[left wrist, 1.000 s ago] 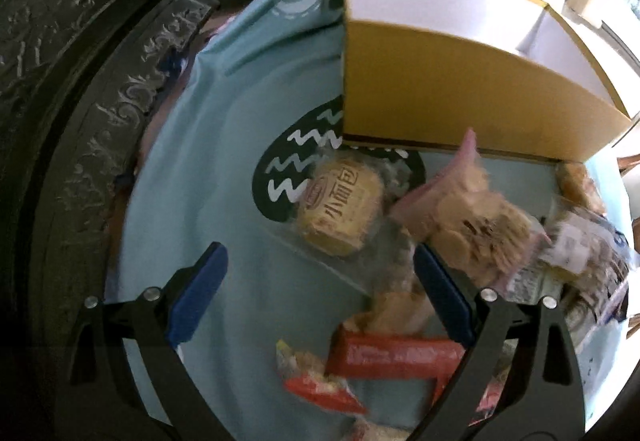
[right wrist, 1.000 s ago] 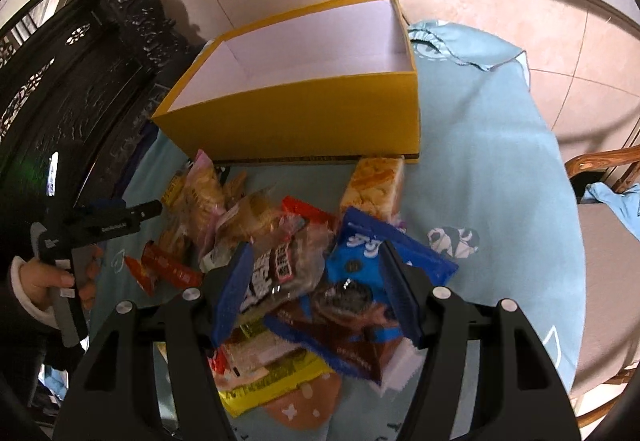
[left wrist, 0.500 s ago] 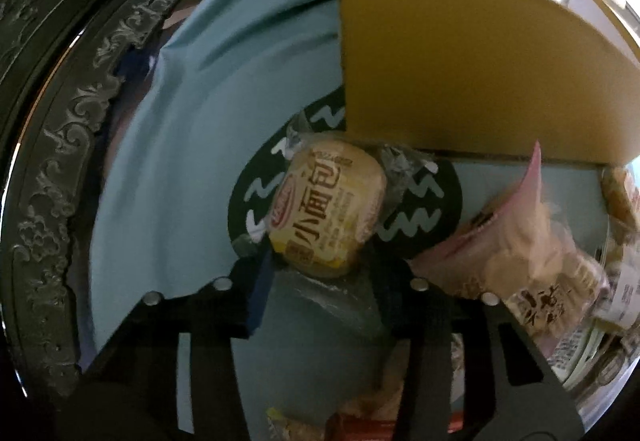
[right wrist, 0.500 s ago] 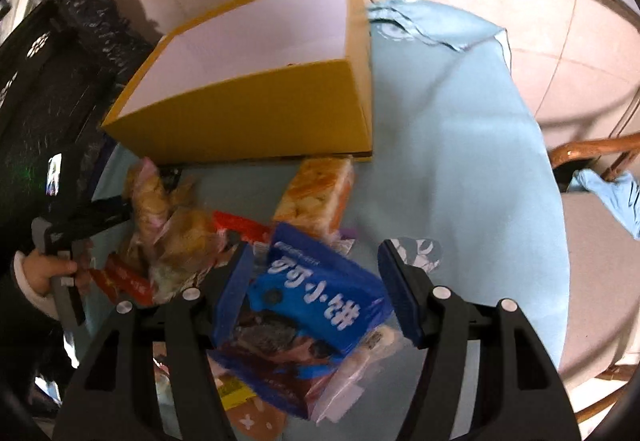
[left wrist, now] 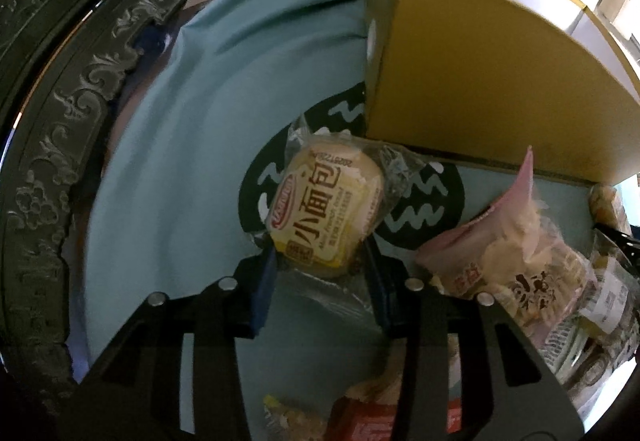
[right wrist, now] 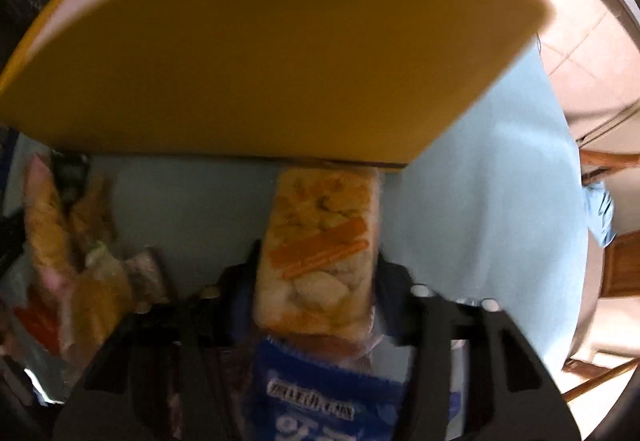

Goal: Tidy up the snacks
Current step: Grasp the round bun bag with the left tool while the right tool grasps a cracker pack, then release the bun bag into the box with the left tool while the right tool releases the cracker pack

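A small yellow bread bun in a clear wrapper (left wrist: 326,201) lies on the light blue tablecloth (left wrist: 180,161), just in front of the yellow cardboard box (left wrist: 480,73). My left gripper (left wrist: 320,257) is shut on the bun's near end, one blue pad pressing each side. In the right wrist view an orange-striped cracker pack (right wrist: 320,241) lies with its far end against the box's yellow wall (right wrist: 260,53). My right gripper (right wrist: 316,273) straddles this pack with its jaws closing and the pads against its sides. The view is blurred.
A pink-wrapped pastry pack (left wrist: 516,253) and a red packet (left wrist: 360,421) lie near the left gripper. A blue packet (right wrist: 320,393) sits under the right gripper, with more snacks (right wrist: 72,241) to its left. Dark carved furniture (left wrist: 60,81) borders the table; a wooden chair (right wrist: 616,261) stands at the right.
The left gripper came down over the bun and closed on it. The right gripper swung forward and down from the blue packet to the cracker pack by the box, and its jaws narrowed.
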Available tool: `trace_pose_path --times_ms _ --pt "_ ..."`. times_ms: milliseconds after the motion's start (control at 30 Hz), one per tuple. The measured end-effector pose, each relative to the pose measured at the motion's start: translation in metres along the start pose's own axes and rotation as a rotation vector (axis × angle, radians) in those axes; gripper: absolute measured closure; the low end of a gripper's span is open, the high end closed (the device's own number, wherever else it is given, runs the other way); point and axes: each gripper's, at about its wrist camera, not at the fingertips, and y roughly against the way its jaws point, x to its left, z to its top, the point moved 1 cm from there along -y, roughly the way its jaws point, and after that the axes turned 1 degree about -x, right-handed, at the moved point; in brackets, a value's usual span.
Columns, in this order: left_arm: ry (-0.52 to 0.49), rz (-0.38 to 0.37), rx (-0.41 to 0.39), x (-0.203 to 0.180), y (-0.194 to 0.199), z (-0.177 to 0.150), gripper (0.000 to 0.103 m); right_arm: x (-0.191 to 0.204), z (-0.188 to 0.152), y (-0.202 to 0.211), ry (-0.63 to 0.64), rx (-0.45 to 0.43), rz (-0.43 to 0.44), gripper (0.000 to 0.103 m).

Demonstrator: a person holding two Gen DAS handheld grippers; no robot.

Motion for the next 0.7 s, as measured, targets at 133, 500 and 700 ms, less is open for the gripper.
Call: trace_pose_path --times_ms 133,500,700 --pt "0.015 -0.017 -0.023 0.002 0.007 0.003 0.064 -0.008 -0.007 0.025 -0.013 -0.058 0.059 0.057" --pt "0.011 -0.046 -0.130 0.003 0.081 -0.008 0.064 -0.034 -0.040 0.120 -0.028 -0.261 0.248 0.057" --pt "-0.032 -0.066 -0.195 -0.013 0.127 -0.012 0.064 -0.029 -0.047 0.158 0.003 -0.324 0.286 0.057"
